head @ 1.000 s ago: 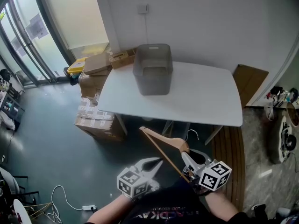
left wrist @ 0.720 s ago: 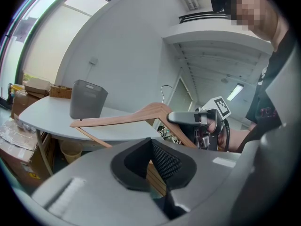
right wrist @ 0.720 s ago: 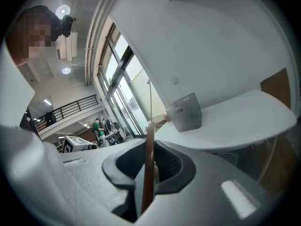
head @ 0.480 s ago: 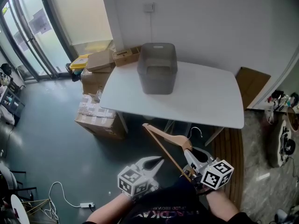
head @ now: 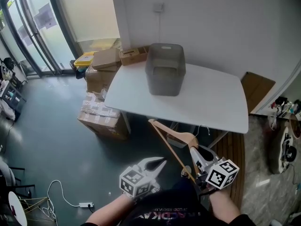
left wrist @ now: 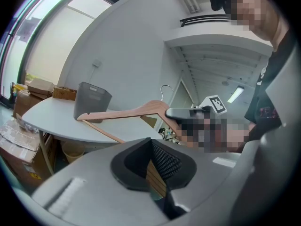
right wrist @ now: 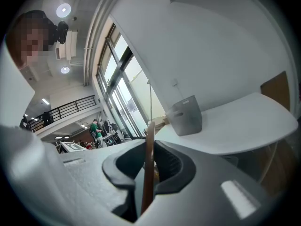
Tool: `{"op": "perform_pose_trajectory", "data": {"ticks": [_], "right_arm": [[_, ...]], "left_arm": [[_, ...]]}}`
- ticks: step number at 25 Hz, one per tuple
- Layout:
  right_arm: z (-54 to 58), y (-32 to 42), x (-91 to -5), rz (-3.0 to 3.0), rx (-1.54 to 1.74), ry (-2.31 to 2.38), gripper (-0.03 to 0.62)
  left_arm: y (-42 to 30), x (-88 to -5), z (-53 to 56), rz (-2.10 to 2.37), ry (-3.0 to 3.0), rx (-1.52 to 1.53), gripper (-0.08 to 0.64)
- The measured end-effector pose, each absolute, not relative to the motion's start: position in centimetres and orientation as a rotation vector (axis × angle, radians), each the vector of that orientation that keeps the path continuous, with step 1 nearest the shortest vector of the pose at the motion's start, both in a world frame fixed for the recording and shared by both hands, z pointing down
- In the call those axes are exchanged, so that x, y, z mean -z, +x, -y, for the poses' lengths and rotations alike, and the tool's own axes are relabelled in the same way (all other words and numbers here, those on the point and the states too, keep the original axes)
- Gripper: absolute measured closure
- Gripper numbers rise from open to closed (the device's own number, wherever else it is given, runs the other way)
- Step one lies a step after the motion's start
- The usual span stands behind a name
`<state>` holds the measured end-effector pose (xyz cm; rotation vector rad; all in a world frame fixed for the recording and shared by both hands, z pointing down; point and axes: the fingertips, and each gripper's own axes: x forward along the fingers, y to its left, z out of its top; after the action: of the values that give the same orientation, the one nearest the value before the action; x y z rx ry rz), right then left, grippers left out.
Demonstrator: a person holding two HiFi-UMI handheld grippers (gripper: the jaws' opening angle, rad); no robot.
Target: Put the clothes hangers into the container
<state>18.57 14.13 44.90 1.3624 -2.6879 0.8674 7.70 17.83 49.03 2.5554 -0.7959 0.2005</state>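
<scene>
Right gripper: your right gripper point(head: 195, 150) has its jaws clamped on the wooden hanger point(head: 171, 132). In the right gripper view the wood stands edge-on as a thin upright strip point(right wrist: 148, 173), with a finger pressed to each side of it.
Grip point: the fingers take the hanger on the arm nearer you, close under the neck. The far arm and the bottom rail stick out beyond the fingertips, up and to your left.
Hanger attitude: tilted, free end pointing toward the table point(head: 211, 102). The wire hook point(head: 203, 127) shows just past the neck.
Hanger location: in the air on your side of the table's near edge, over the floor. It touches neither table nor bin.
Container: the grey container point(head: 165, 76) sits upright at the back of the table, well apart from the hanger. Its inside is not readable from here.
Left gripper: your left gripper point(head: 159, 164) has its fingers drawn together, with only a thin slit between the pads and nothing in it. It hangs low, just left of the hanger's bottom rail and not touching it.
Left gripper view: hanger point(left wrist: 127, 115) crosses in front of the container point(left wrist: 91, 100).
Surroundings: cardboard boxes point(head: 101, 121) are stacked on the floor at the table's left end.
</scene>
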Motion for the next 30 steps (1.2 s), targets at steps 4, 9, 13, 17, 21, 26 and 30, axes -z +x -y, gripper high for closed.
{"op": "perform_pose_trajectory", "data": {"ticks": [4,9,13,17,21,26,30], "right_arm": [[-13.5,18.1,-44.7,2.691,-0.866,1.358,0.534],[-10.6,17.8,-44.2,2.700,-0.870,1.345,0.534],[-6.9,17.9,-44.0,2.713,-0.882,1.335,0.534],[-2.6,17.4,-43.6,2.733,-0.901,1.320,0.534],[1.7,17.1,-42.2,2.773,-0.887,1.293,0.534],[7.5,17.5,-40.0,2.827,-0.845,1.287,0.534],[12.0,18.5,-38.8,2.859,-0.798,1.285,0.534]], "left_arm": [[7.0,-49.3,-17.6,0.810,2.542,-0.199,0.557],[6.8,-49.3,-15.1,0.827,2.529,-0.184,0.557],[7.0,-49.1,-12.0,0.842,2.522,-0.174,0.557],[6.3,-48.7,-8.4,0.867,2.516,-0.180,0.557],[6.0,-48.1,-4.3,0.905,2.520,-0.181,0.557],[6.4,-46.9,1.5,0.935,2.537,-0.164,0.557],[7.1,-46.1,5.6,0.957,2.555,-0.145,0.557]]}}
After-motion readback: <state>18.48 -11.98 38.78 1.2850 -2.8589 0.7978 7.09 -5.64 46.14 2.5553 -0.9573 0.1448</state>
